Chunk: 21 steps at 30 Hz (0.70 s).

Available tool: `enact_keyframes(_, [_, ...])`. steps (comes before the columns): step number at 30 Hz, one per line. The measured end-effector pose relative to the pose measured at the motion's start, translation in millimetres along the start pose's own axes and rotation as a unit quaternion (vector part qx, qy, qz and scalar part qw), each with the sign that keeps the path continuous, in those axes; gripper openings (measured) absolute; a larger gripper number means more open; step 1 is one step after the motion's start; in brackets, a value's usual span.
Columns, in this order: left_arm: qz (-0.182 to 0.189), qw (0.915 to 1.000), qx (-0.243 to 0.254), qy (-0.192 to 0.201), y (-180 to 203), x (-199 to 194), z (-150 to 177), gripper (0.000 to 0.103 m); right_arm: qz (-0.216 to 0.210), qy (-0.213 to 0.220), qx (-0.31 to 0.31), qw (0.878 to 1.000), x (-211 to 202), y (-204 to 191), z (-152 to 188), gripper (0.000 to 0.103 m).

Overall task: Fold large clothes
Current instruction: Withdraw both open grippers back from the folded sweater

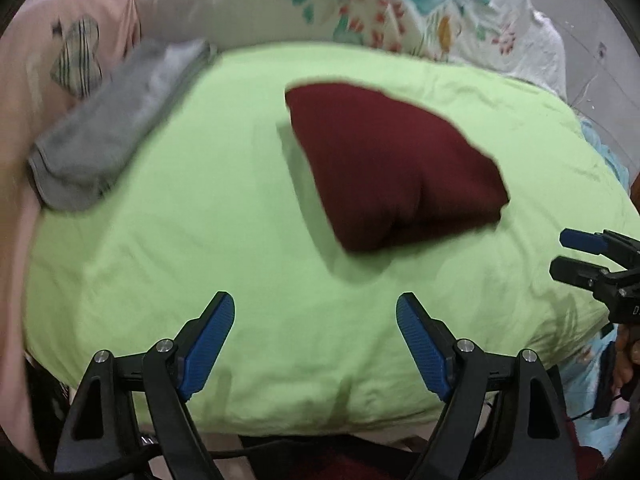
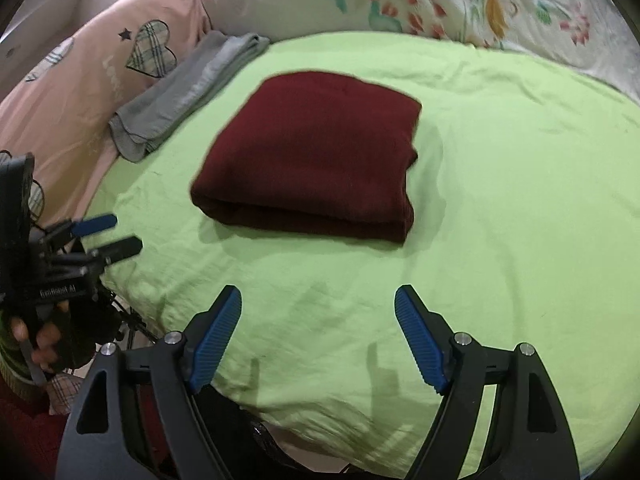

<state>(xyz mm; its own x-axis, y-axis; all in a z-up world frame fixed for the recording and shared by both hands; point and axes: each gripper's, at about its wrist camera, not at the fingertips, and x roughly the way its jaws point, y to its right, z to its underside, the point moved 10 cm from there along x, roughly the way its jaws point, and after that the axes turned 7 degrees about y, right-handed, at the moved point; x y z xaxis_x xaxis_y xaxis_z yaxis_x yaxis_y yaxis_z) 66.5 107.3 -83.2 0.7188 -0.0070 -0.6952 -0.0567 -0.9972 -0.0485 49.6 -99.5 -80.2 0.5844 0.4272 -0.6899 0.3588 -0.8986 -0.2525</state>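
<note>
Garment, maroon and already folded into a thick packet, lies on the green sheet of the bed in the left wrist view, well apart from a folded grey cloth near the pink bedding. Its soft, rounded fold could slump or spring open if a finger drags an edge, since nothing pins it. The left gripper hangs above the sheet with fingers spread wide, holding nothing and touching nothing; the right gripper's fingers show at the right edge, also empty. In the right wrist view the garment sits as a neat rectangle, layered edge toward the camera. The right gripper is likewise wide open and empty, short of the cloth, while the left gripper shows at the left, fingers parted, clear of everything.
</note>
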Motion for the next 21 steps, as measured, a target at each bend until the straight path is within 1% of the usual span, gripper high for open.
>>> enact_keyframes(2, [-0.003,0.9998,0.008,0.019,0.3,-11.3,-13.6,0.089,-0.005,0.014,-0.001,1.0,-11.3,-1.9,-10.0,0.081])
enact_keyframes(4, [-0.004,0.9995,0.015,0.029,0.2,-16.6,-23.4,0.095,-0.003,0.027,-0.005,1.0,-19.8,-0.7,-19.8,0.084])
enact_keyframes(5, [-0.006,0.9994,0.016,0.031,-0.9,-15.5,-25.6,0.095,-0.001,0.032,-0.008,0.999,-21.8,-0.1,-22.2,0.085])
enact_keyframes(7, [-0.009,0.9995,0.017,0.026,-2.7,-6.6,-28.7,0.095,0.003,0.033,-0.01,0.999,-19.7,2.3,-23.6,0.085])
enact_keyframes(9, [-0.007,0.9998,0.013,0.009,-1.8,4.1,-25.6,0.095,0.005,0.027,-0.007,1.0,-12.9,3.9,-22.0,0.085])
enact_keyframes(12, [-0.003,0.9999,0.011,-0.003,0.9,14.2,-19.7,0.095,0.005,0.017,-0.005,1.0,-1.9,4.8,-17.5,0.085])
enact_keyframes(17, [-0.01,0.9998,0.011,-0.015,3.8,27.1,-13.3,0.095,-0.002,0.004,0.008,1.0,15.2,1.3,-10.4,0.085])
enact_keyframes(21, [-0.013,0.9997,0.007,-0.019,4.0,32.3,-13.8,0.095,0.0,-0.006,0.005,1.0,25.5,-0.5,-8.9,0.085])
